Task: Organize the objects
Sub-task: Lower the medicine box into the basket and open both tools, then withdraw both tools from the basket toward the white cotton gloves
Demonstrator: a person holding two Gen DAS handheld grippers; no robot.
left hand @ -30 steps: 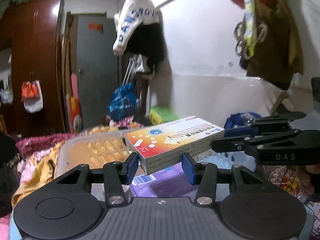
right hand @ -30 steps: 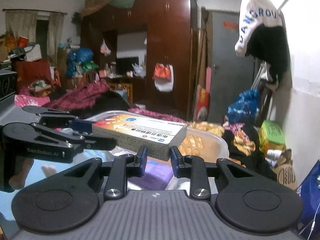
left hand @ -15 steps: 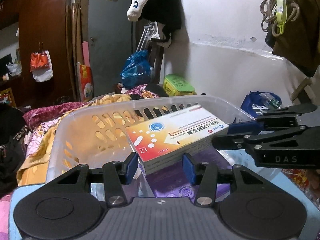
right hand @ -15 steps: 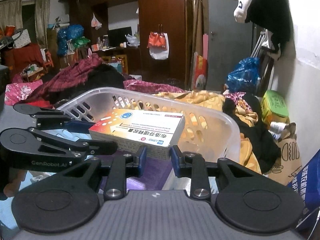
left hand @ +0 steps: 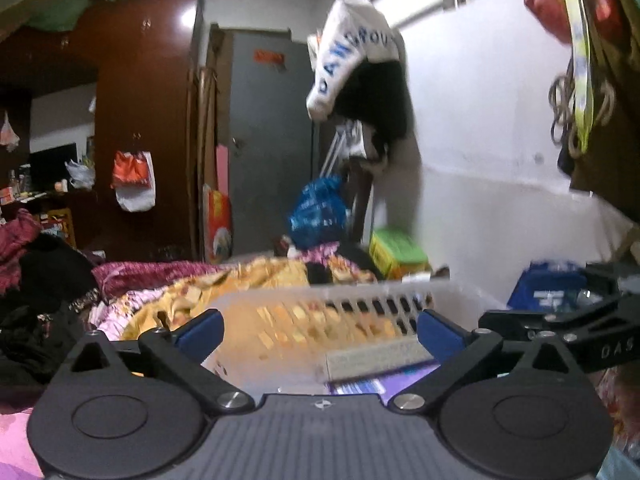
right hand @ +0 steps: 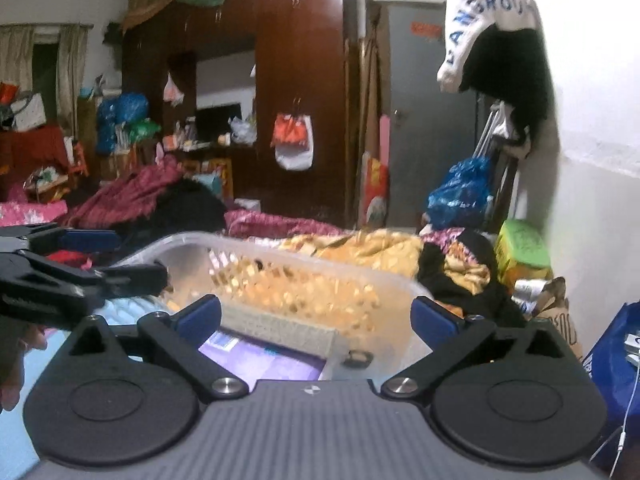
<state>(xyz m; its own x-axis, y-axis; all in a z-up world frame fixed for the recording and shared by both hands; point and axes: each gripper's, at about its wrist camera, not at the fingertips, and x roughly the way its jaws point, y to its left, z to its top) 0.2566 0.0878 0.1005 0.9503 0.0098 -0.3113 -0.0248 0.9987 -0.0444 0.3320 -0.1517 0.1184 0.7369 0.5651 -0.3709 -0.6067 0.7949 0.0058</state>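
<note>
Now the release step is being completed, as judged from how things lie: the medicine box is lying inside the white slotted basket, on top of a purple packet, and it is being gripped by nothing. On the left, the left gripper is being opened at this moment, its blue-padded fingers being spread wide to either side of the basket with only air between them; the box is sitting lower down and past the pads, touched by neither. Further right, the right gripper is likewise being opened, its fingers being held far apart, and the box is resting below and beyond them, blurred but clear of both pads. Each tool is being seen at the edge of the other's view, near the basket's sides. For the next move, another loose item is probably being called for: both tools would need to be drawn clear of the basket rim, and something among the surrounding clutter chosen and approached with the fingers wide.
</note>
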